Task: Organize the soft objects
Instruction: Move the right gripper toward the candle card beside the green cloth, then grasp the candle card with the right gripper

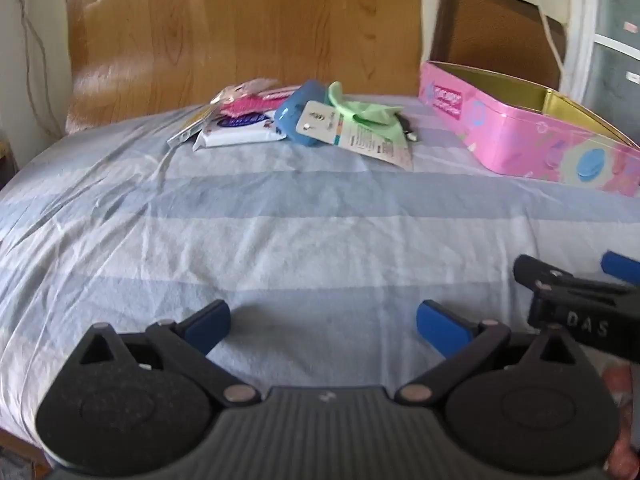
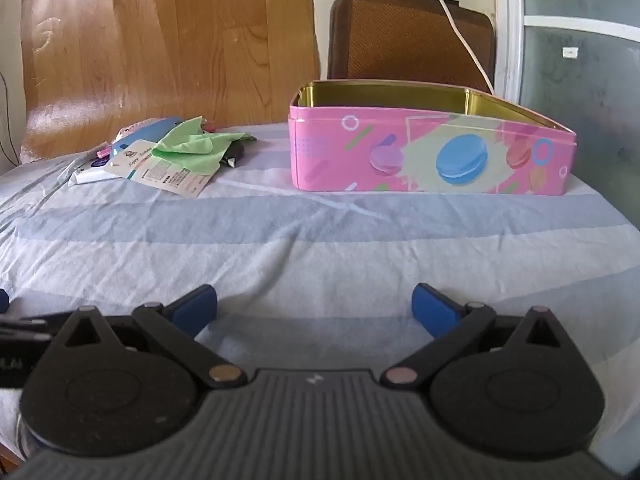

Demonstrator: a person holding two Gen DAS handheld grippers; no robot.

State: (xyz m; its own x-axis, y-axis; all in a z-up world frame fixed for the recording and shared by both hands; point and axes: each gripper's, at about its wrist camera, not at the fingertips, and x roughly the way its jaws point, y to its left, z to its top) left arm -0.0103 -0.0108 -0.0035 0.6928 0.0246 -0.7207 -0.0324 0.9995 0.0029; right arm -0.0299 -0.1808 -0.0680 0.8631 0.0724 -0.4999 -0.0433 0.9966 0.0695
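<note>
- Closest to me in the left view is my left gripper (image 1: 322, 320). Its blue pads are spread wide apart, and there is nothing between them but bedsheet (image 1: 280, 220).
- My right gripper (image 2: 314, 306) is the same in its own view: wide apart, holding nothing.
- In the left view I can see a bit of the right gripper poking in at 3 o'clock, so the two tools sit side by side, close together.
- Farther up the bed is the pile of soft things (image 1: 304, 118). From the left gripper it lies almost straight ahead, near 12 o'clock.
- From the right gripper the same pile sits off at about 10 o'clock, so I think the left hand has the straighter way to it.
- On top of the pile is a green cloth (image 2: 190, 148), next to a blue pouch (image 1: 298, 114) with a paper card (image 1: 352, 132) on it. A white wipes pack (image 1: 236, 130) and something pink lie on the pile's left side.
- The pile stretches sideways across the bed, left to right.
- The pink tin box (image 2: 432, 156) stands open, well apart from the pile, at 1 o'clock from the right gripper. I cannot see anything inside it.
- I guess the soft things go in that box, and nothing has been picked up yet.
</note>
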